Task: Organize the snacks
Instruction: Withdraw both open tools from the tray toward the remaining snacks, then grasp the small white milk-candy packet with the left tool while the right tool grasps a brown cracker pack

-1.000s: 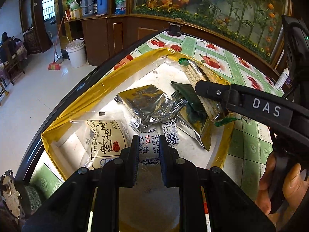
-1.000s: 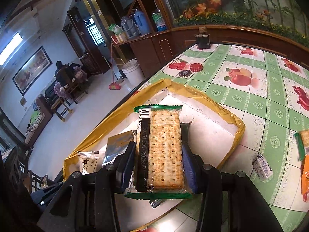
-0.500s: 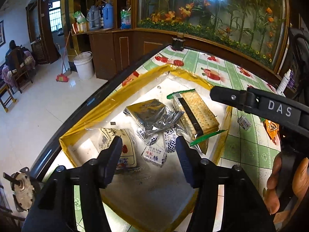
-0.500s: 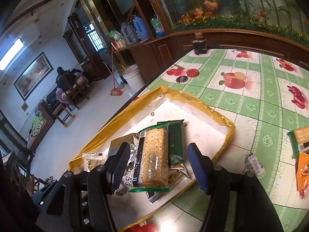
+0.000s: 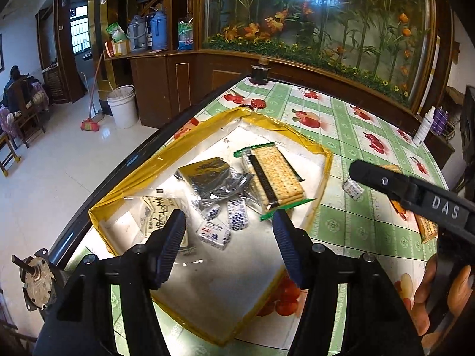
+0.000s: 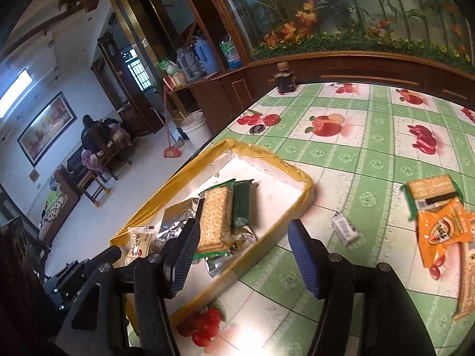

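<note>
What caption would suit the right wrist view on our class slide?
Open right gripper above the yellow-edged tray, a cracker pack inside; milk candy and orange snack bag wait on the tablecloth.

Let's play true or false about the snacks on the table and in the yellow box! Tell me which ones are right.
1. The cracker pack lies inside the yellow box. True.
2. The left gripper is squeezing a candy. False: its jaws stand open and empty.
3. An orange snack bag lies on the tablecloth, outside the box. True.
4. The right gripper holds crackers. False: it is open, holding nothing.
</note>
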